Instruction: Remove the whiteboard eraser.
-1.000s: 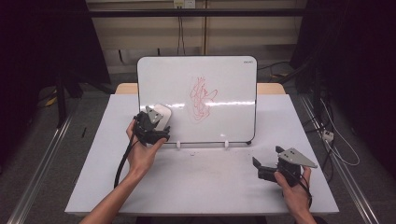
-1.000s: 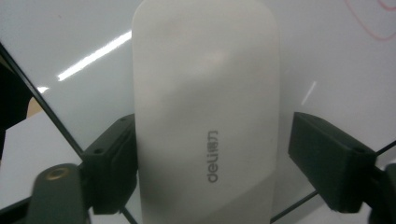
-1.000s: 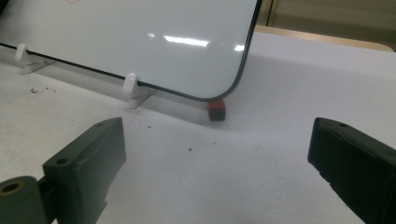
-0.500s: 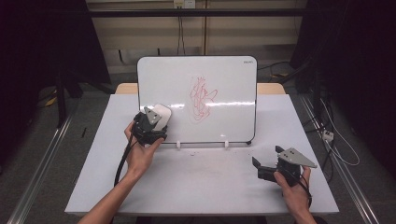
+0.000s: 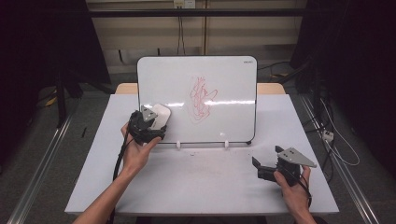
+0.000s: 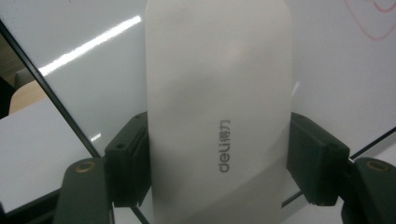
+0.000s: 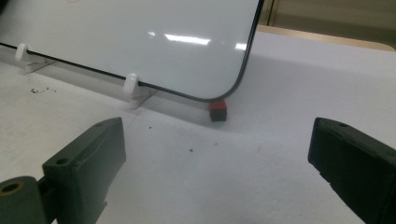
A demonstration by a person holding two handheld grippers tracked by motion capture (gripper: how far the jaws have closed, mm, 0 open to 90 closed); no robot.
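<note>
1. Clamping down now: the left gripper (image 5: 150, 122) has its jaws pressed on both long sides of a white eraser (image 6: 217, 116), and they have just been closing onto it.
2. Over in the left gripper view the eraser rises upright between the two black jaws, grey "deli" lettering printed on its face.
3. From the high view, that eraser (image 5: 159, 115) sits against the lower left part of the whiteboard (image 5: 224, 84), near its left edge and above its bottom rim.
4. The left hand (image 5: 136, 151) holds the gripper from below, forearm coming in from the bottom, cable trailing down beside the wrist.
5. On the whiteboard, a red scribble (image 5: 201, 99) sits around the middle, well to the right of the eraser and untouched by it.
6. The whiteboard leans back on two small white clips (image 5: 177, 143) at its bottom rim, standing on the table (image 5: 210, 186).
7. The right gripper (image 5: 258, 167) rests low on the table off the board's lower right corner, jaws spread wide with nothing between them.
8. Its own view looks across bare tabletop to the board's rounded corner, with a small red block (image 7: 218, 110) tucked just under it.
9. The right hand (image 5: 293, 184) grips the body from behind, grey plate on top.
</note>
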